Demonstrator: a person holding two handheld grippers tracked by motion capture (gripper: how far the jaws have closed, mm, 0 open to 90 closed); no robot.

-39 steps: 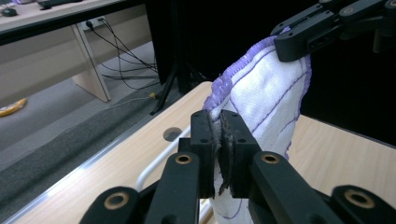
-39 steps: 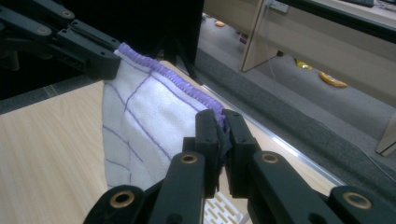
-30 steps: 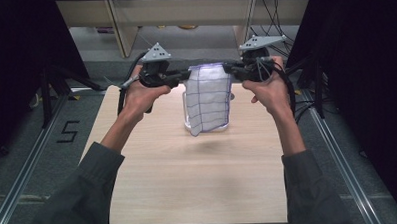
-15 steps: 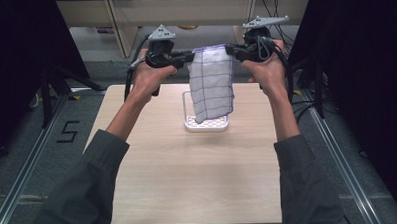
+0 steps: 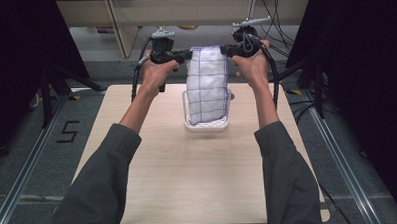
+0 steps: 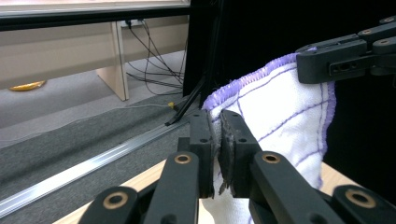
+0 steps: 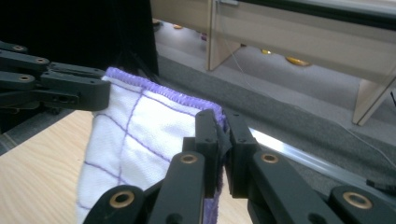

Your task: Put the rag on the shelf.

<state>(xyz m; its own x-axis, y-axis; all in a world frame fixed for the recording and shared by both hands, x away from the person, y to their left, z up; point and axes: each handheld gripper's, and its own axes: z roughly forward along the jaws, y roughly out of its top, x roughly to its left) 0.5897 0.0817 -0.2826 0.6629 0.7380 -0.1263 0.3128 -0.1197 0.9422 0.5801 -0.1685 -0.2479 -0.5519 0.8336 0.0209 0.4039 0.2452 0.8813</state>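
Lifting looks to be the step in hand: the white terry cloth with purple grid lines and a purple stitched hem (image 5: 207, 84) hangs stretched between the two tools, raised above the far half of the pale wooden table (image 5: 199, 182), its lower end dipping into the small white plastic basket (image 5: 207, 124) that stands beneath it; the left gripper (image 5: 183, 55) has its black jaws pinched tight on one top corner, and the right gripper (image 5: 228, 51) is clamped likewise on the other (each gripper view shows the hem squeezed between its pads, with the other tool's jaws farther off on the opposite corner); the fabric is soft, nubbly and limp, sagging slightly along its top edge, so it will swing and fold readily; the basket is rigid, low-walled and perforated at the base. Next, I judge, the cloth must go higher to clear the rim, both grips kept level and taut.
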